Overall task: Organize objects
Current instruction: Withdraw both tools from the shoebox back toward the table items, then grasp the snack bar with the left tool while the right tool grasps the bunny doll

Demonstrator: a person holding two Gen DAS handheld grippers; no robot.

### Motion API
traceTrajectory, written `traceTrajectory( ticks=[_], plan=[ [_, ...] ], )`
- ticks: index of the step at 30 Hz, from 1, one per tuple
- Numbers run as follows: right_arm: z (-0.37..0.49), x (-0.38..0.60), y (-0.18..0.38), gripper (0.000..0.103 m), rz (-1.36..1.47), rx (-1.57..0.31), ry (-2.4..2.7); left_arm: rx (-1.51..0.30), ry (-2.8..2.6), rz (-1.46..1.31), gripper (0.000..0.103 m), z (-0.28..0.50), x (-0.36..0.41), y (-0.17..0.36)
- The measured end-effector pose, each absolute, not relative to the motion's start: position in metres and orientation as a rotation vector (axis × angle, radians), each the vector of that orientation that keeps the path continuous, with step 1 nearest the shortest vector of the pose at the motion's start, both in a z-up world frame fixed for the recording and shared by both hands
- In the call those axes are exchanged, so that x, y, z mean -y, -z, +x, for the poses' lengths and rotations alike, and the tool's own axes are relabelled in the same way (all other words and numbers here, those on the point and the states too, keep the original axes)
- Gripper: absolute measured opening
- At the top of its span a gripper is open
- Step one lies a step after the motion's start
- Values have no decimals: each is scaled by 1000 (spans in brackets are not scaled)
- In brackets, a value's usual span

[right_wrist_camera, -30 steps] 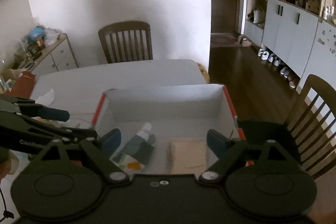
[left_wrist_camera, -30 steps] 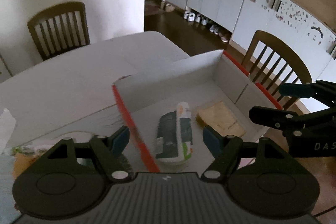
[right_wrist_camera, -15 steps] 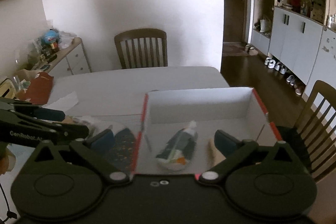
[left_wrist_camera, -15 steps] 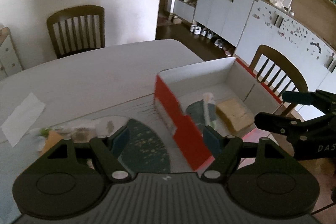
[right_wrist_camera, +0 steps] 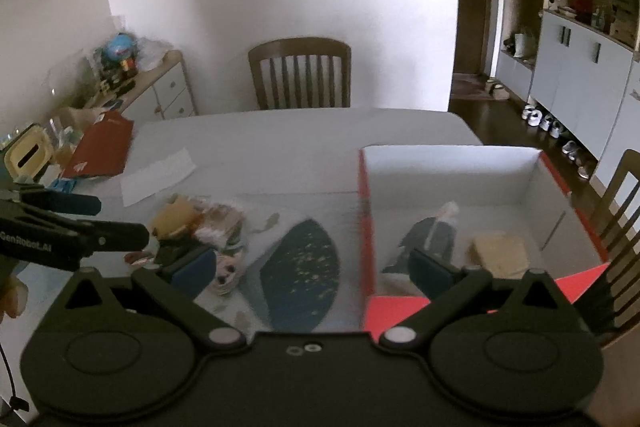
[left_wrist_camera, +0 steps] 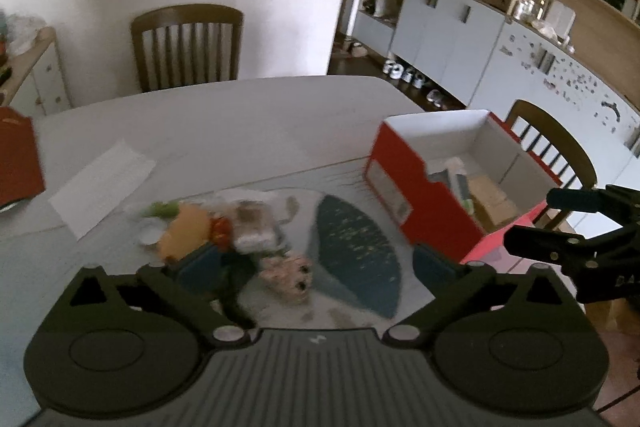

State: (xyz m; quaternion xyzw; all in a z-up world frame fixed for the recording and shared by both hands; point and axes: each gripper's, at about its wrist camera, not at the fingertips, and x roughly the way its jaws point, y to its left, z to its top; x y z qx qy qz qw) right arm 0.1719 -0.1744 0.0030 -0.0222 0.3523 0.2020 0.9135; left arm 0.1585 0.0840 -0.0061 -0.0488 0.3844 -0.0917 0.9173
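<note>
A red box (left_wrist_camera: 404, 183) (right_wrist_camera: 366, 227) with a white inside stands at the table's right. It holds a dark tube (right_wrist_camera: 430, 237) (left_wrist_camera: 456, 179) and a tan block (right_wrist_camera: 498, 253) (left_wrist_camera: 490, 197). Left of it lie a dark blue pouch (left_wrist_camera: 354, 247) (right_wrist_camera: 298, 267) and a pile of small items (left_wrist_camera: 224, 227) (right_wrist_camera: 200, 227). My left gripper (left_wrist_camera: 316, 263) is open and empty above the pouch and pile. My right gripper (right_wrist_camera: 314, 271) is open and empty over the box's left wall.
A white paper (left_wrist_camera: 102, 183) (right_wrist_camera: 158, 177) and a red folder (left_wrist_camera: 16, 163) (right_wrist_camera: 100, 149) lie on the grey table (left_wrist_camera: 224, 119) at left. Chairs stand at the far side (right_wrist_camera: 300, 73) and right (left_wrist_camera: 552, 143). A sideboard (right_wrist_camera: 156, 91) is at left.
Both grippers have swung left, away from the box. The pouch and pile have come into view between the fingers. Both stay open and empty.
</note>
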Motion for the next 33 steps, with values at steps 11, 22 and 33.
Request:
traceTrajectory(
  ticks=[11, 22, 33],
  plan=[
    [169, 126, 21, 102, -74, -779, -418, -812, 199, -110, 103, 130, -139, 54],
    [183, 83, 54, 102, -168, -805, -467, -870, 192, -2, 103, 121, -137, 106],
    [208, 61, 90, 100, -256, -865, -505, -927, 196, 53, 103, 124, -121, 148]
  ],
)
